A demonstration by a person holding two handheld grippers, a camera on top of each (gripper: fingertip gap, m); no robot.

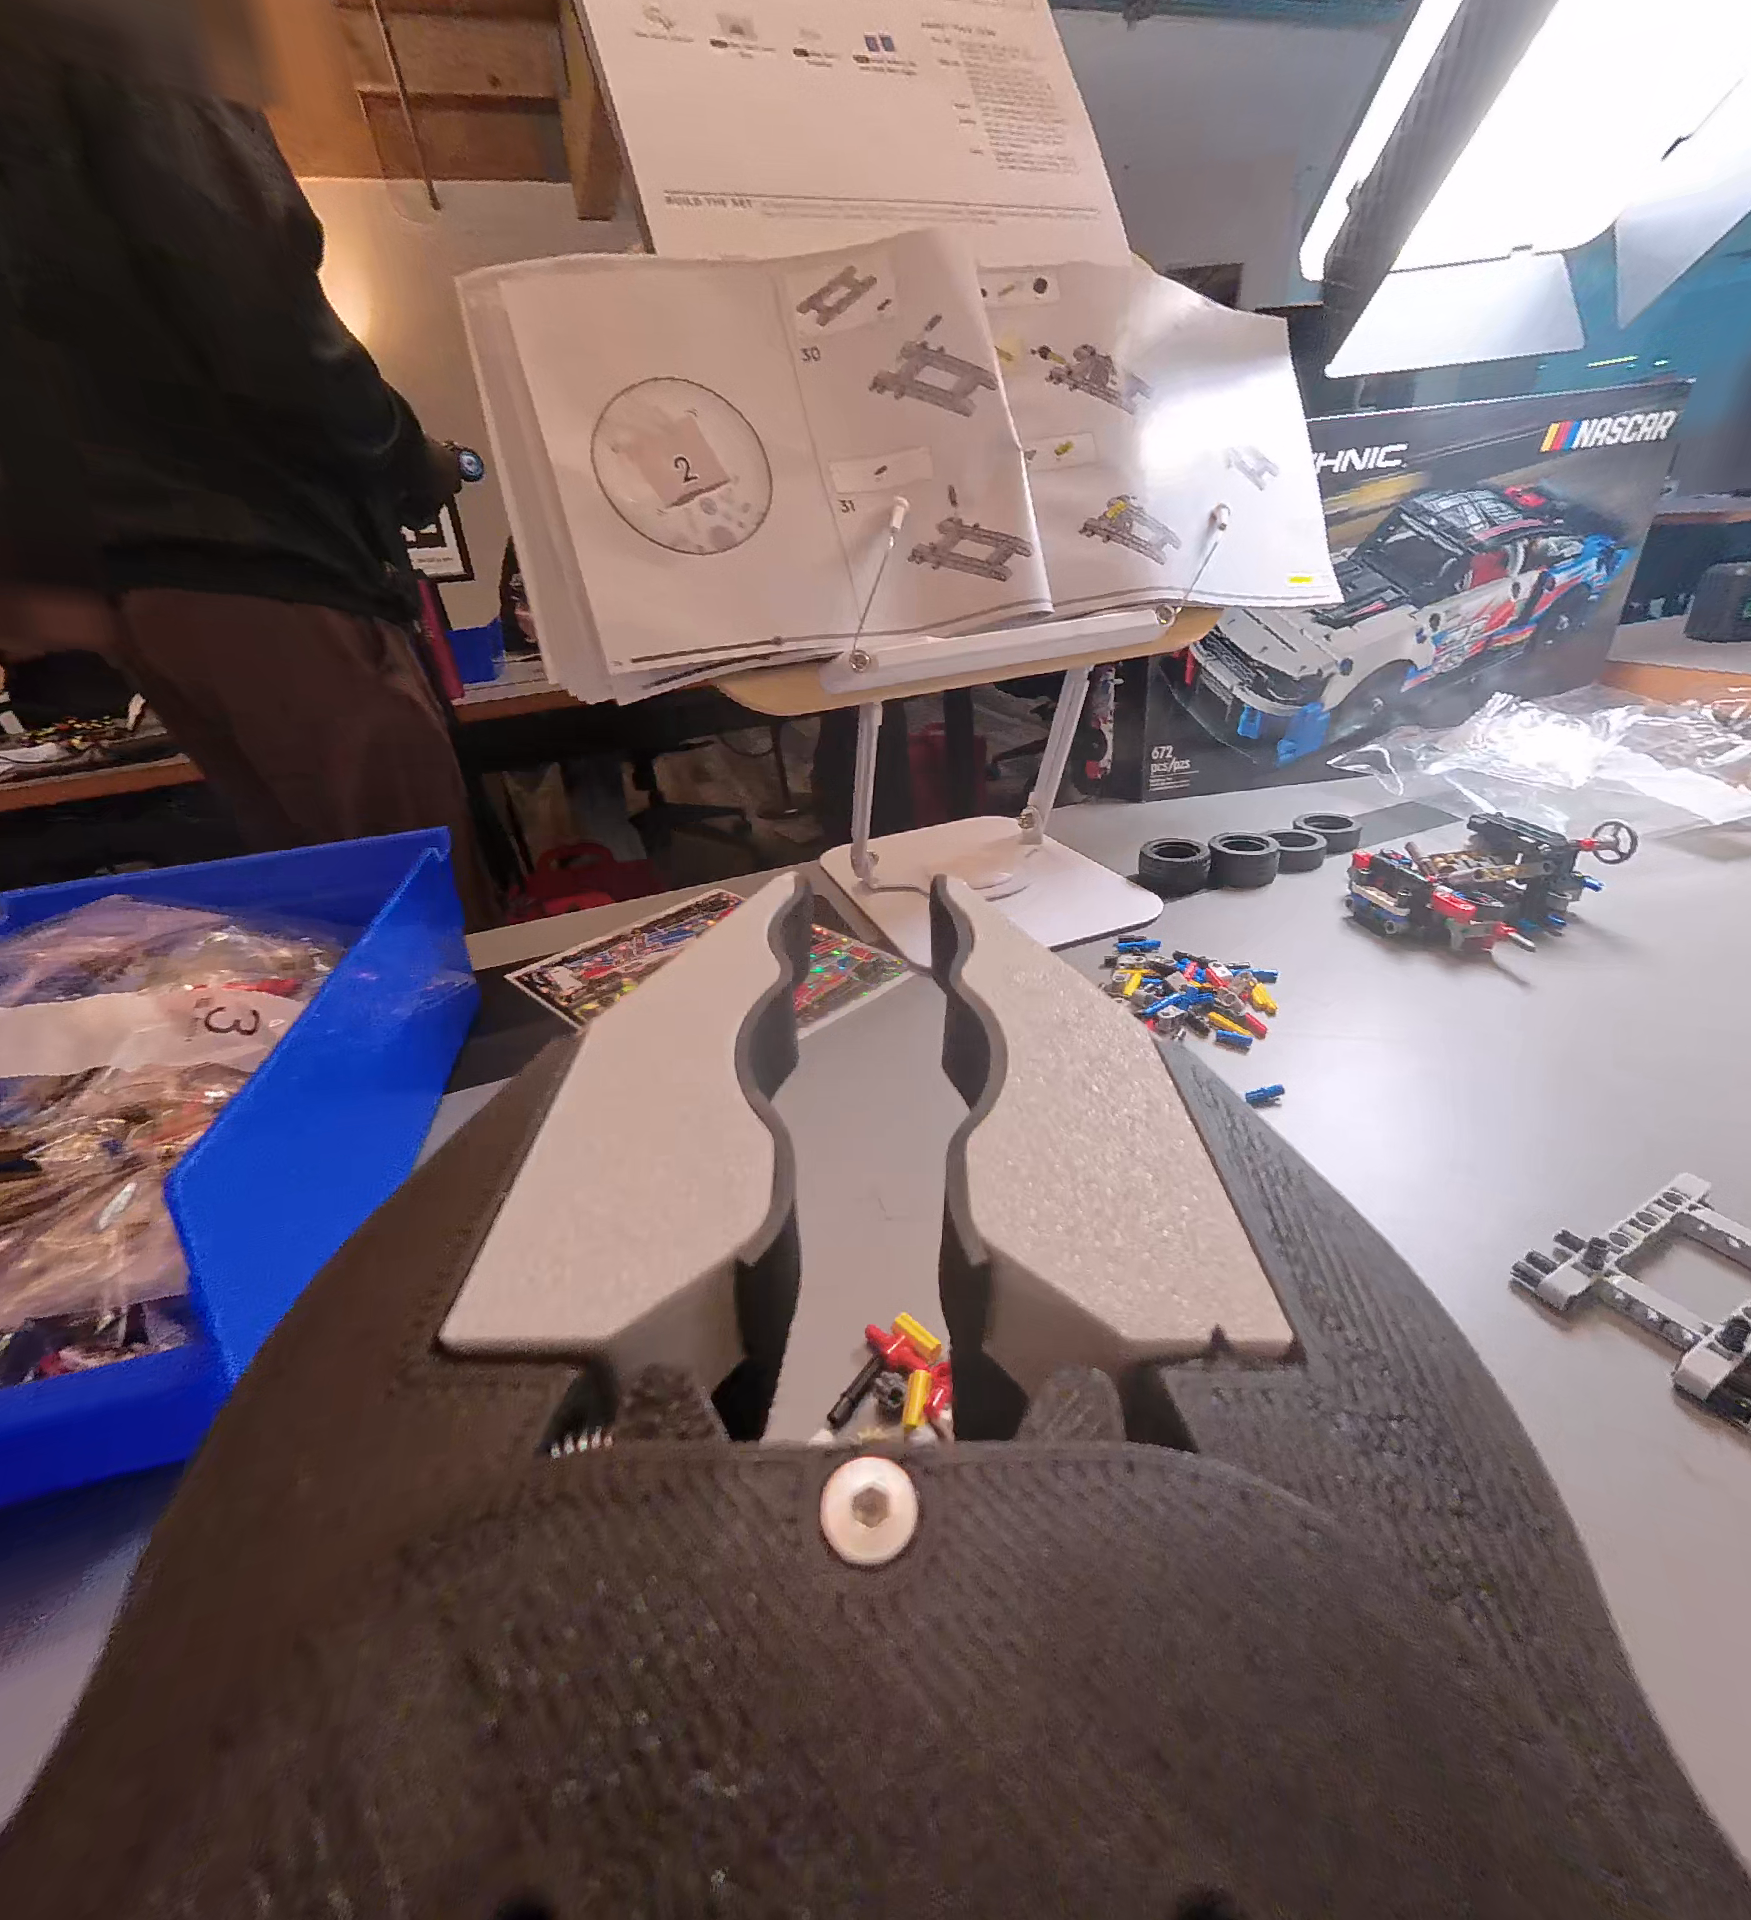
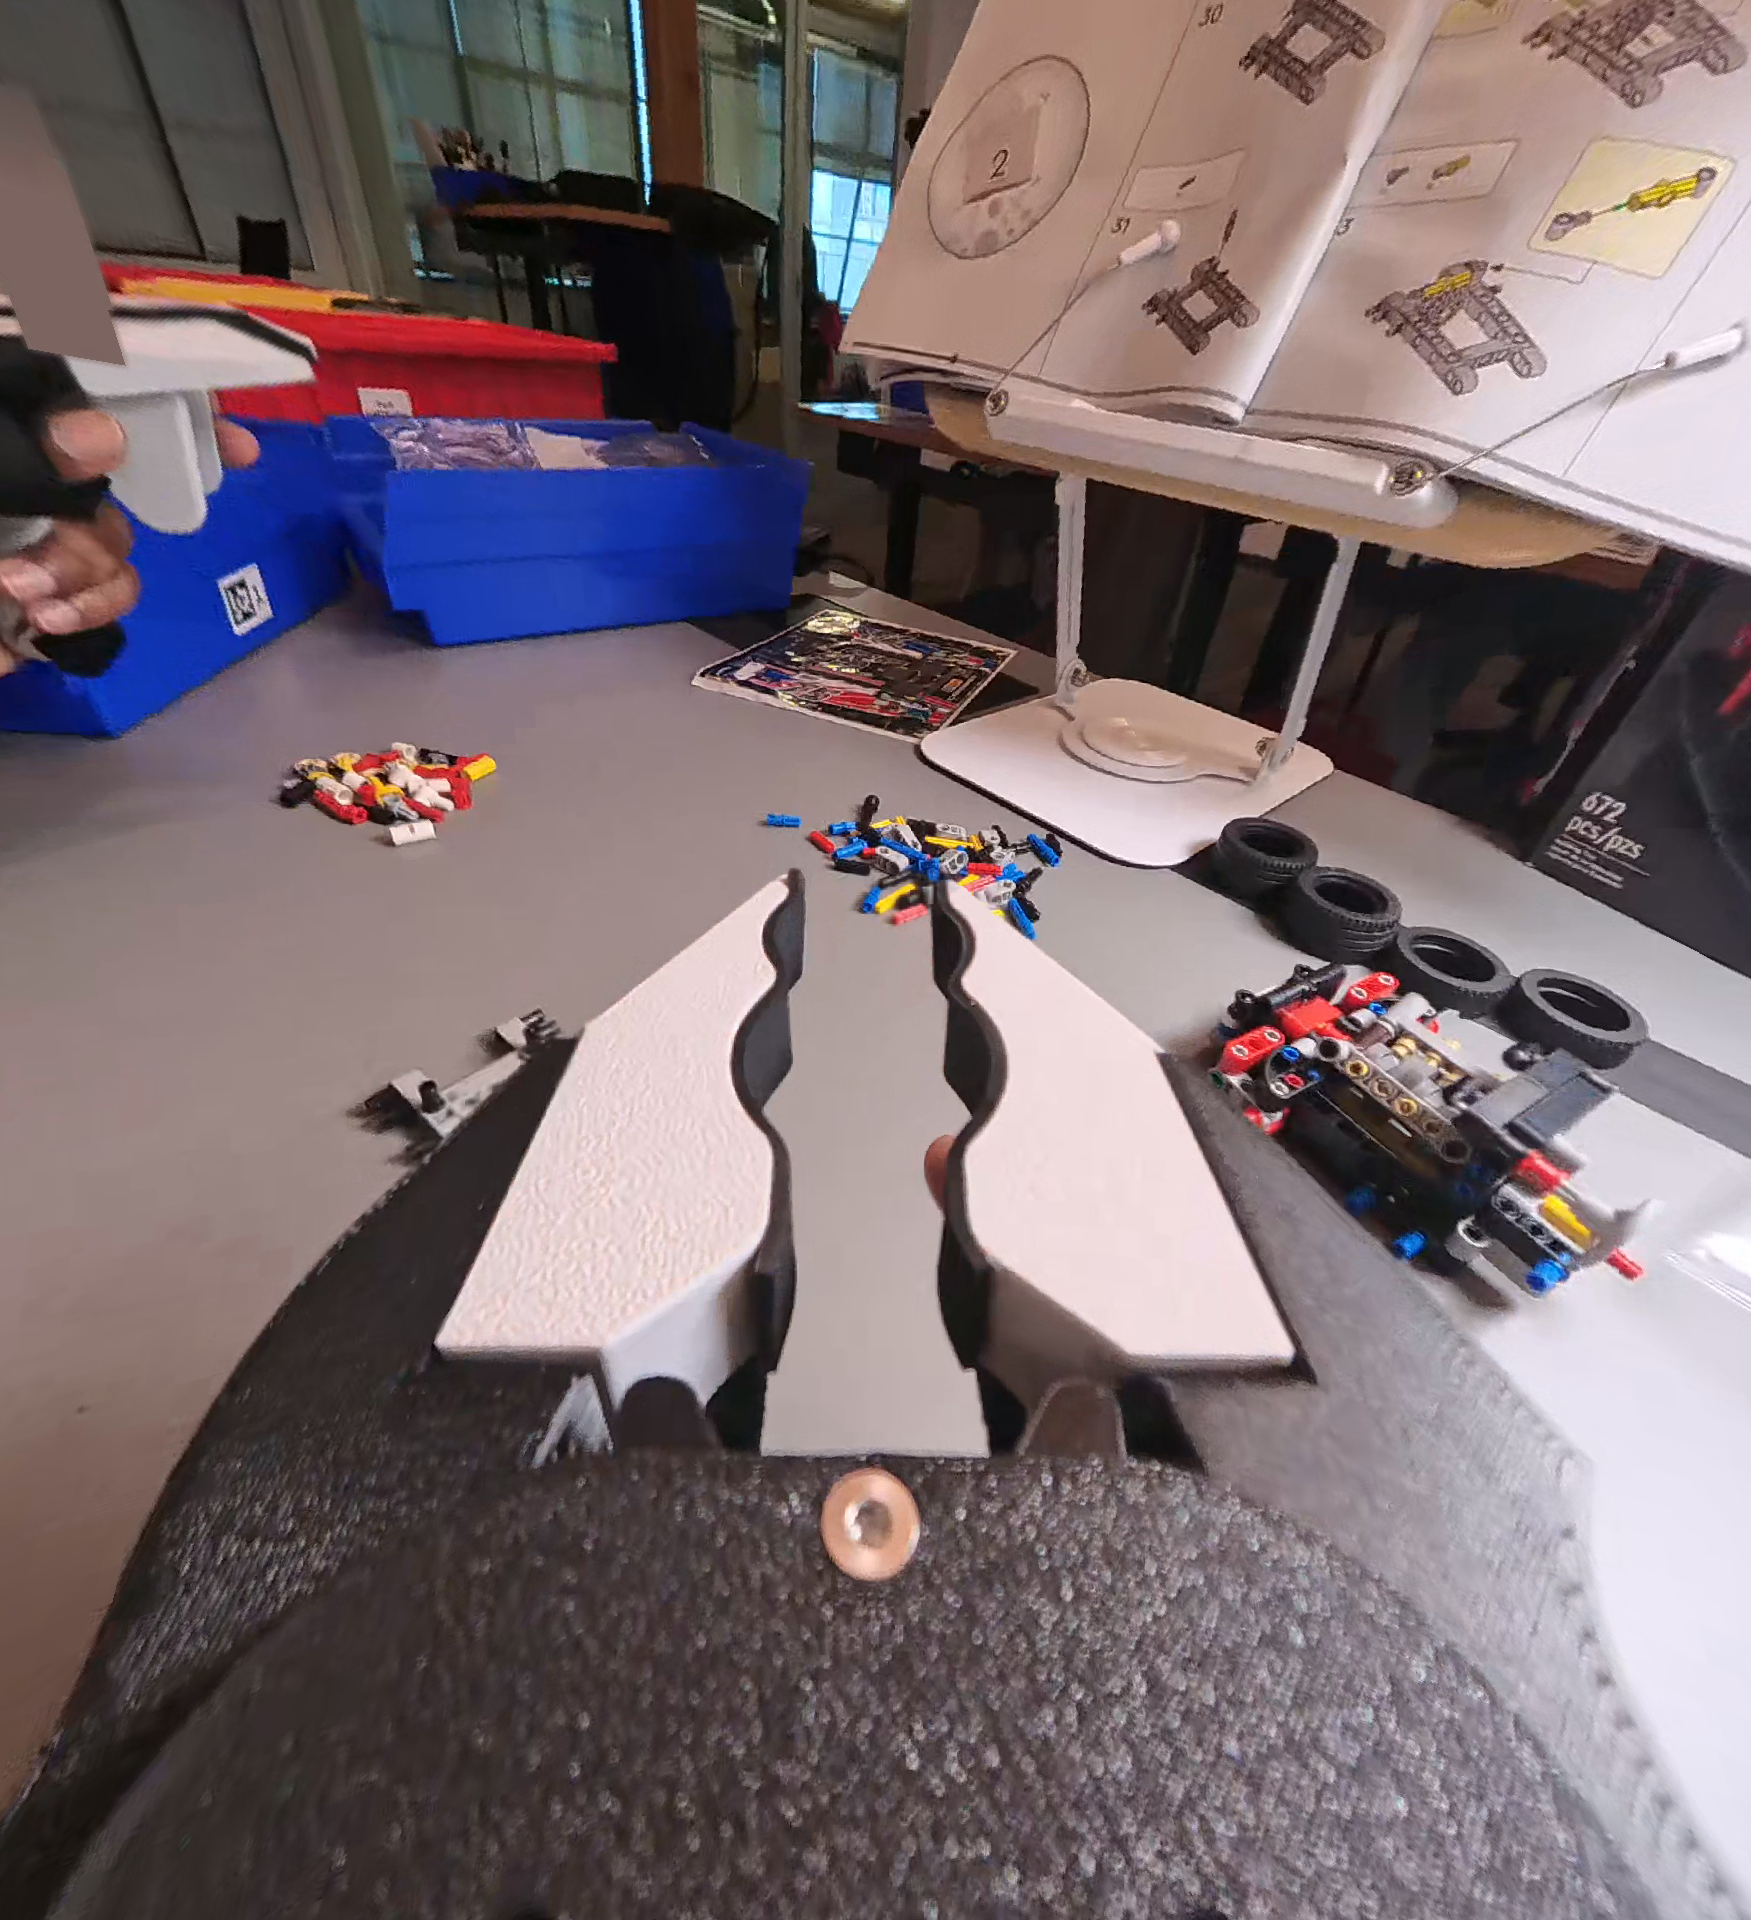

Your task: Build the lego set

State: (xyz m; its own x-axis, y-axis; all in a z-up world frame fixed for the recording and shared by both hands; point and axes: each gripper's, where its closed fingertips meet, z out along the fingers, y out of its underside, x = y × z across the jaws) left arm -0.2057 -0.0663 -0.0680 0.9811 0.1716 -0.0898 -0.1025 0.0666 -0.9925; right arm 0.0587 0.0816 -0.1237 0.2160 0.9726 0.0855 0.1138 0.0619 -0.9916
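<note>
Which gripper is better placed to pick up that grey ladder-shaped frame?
Probably the right gripper: the grey frame lies just beside its open, empty jaws. The left gripper is held high near the blue bins.

Right gripper (image 2: pixel 869 914) hides most of the grey frame (image 2: pixel 455 1091) on its left side; only pegged ends show. Left gripper (image 1: pixel 869 914) hides part of the red-and-yellow pile (image 1: pixel 902 1371) beneath it. Ahead and right, the box (image 2: pixel 1681 790) is cut by the edge. A mosaic patch covers the person (image 1: pixel 123 312).
</note>
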